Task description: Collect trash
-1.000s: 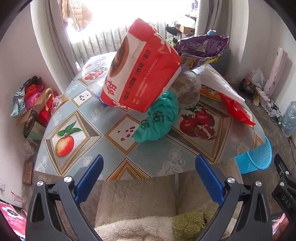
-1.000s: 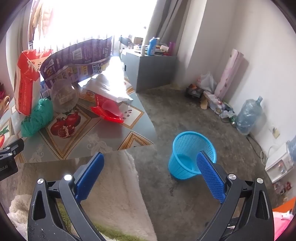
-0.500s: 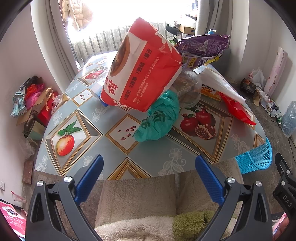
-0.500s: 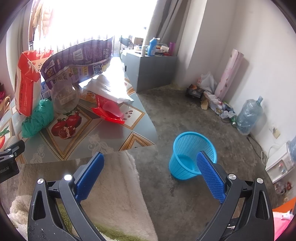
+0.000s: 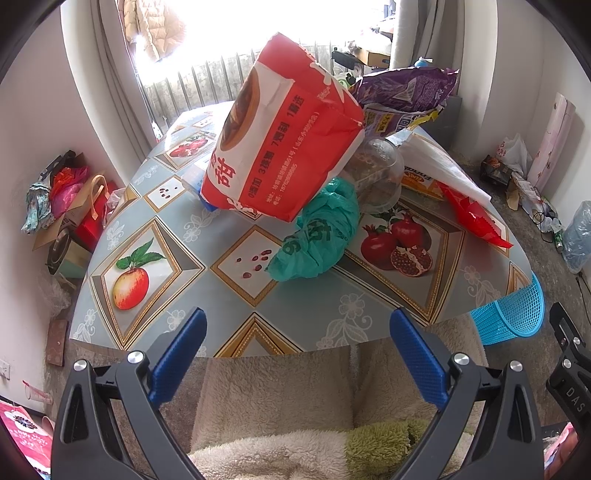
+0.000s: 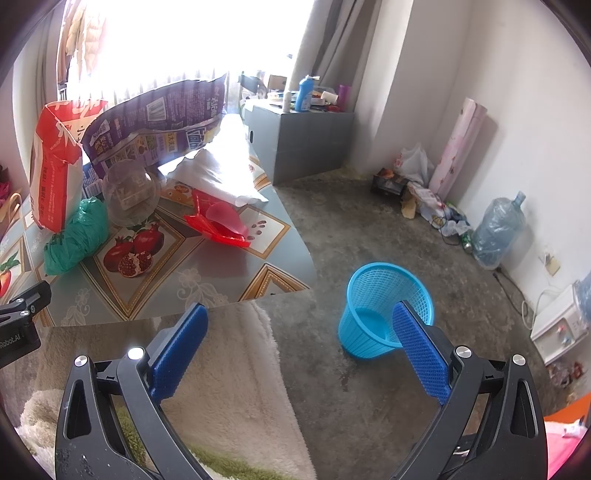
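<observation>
Hovering wide open and empty, left tool [image 5: 297, 334] and right tool [image 6: 301, 328] — green bag [image 5: 319, 236] looks soft, light — pinch its bunched middle, then blue basket [image 6: 384, 310].

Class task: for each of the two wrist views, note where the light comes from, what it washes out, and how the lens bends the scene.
Left wrist view: the window behind the red bag is blown out to white; the table edge bows and the corners go black. Right wrist view: the same glare fills the upper left, with a bright patch on the white bag; the walls curve, yet the blue basket stays sharp.
</observation>
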{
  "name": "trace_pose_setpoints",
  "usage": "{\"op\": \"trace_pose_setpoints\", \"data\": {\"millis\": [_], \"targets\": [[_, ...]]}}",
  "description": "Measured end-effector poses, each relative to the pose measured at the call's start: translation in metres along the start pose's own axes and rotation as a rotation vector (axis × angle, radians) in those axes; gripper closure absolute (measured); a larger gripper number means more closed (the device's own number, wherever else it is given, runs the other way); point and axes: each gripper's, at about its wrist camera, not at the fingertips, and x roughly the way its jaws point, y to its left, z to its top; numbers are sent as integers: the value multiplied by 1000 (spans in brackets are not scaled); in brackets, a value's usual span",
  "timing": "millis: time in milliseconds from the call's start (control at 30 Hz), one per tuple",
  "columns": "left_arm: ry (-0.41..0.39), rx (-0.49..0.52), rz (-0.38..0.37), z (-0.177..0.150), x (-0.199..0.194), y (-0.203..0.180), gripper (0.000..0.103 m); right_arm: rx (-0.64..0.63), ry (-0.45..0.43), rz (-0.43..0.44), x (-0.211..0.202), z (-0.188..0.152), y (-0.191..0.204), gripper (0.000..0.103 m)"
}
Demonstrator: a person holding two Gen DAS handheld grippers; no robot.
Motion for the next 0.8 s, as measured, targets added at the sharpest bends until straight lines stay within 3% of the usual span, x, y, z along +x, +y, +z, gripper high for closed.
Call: {"op": "trace_pose_setpoints", "data": {"millis": [567,800], "targets": [[-5,-4,1,-1,0,4,6,-12,3,35,0,0,0,8],[-46,-7,-7,4,-6,9,6,-19,-6,46,-1,7,9,8]]}}
